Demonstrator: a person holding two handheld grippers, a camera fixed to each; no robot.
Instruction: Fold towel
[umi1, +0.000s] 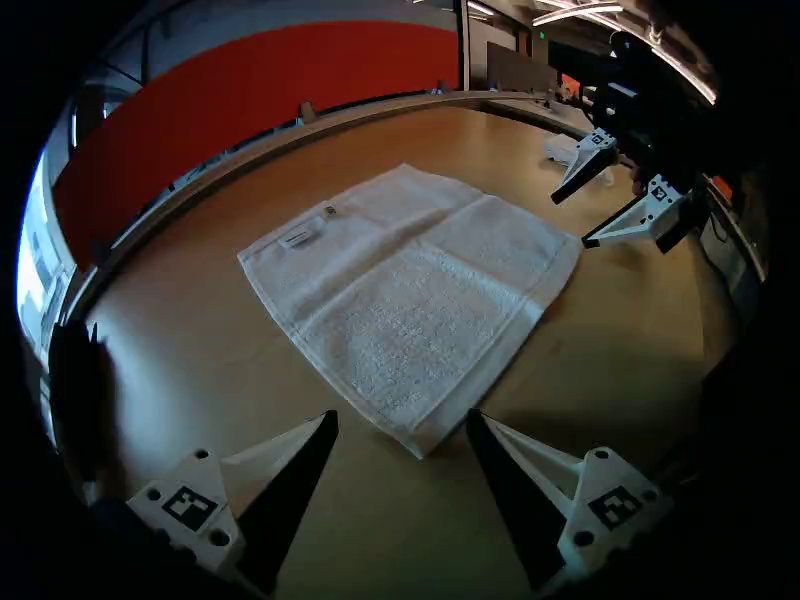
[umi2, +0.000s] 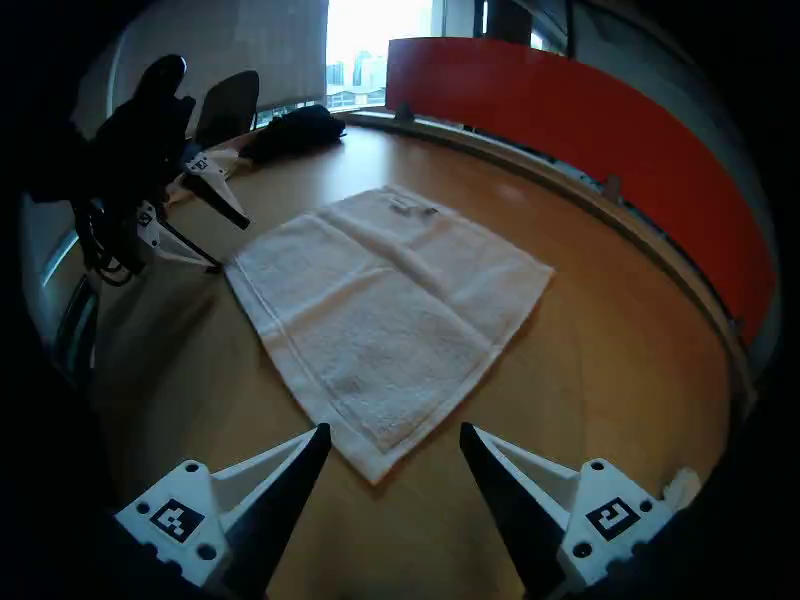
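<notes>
Your left tool (umi1: 400, 415) and right tool (umi2: 395, 428): both wide, empty; towel (umi1: 410, 290) flat, open worktop (umi1: 180, 350) round its edges.

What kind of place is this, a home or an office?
Probably an office or meeting room: a large wooden table, a red partition along its edge, a chair, and a window showing city buildings.
</notes>
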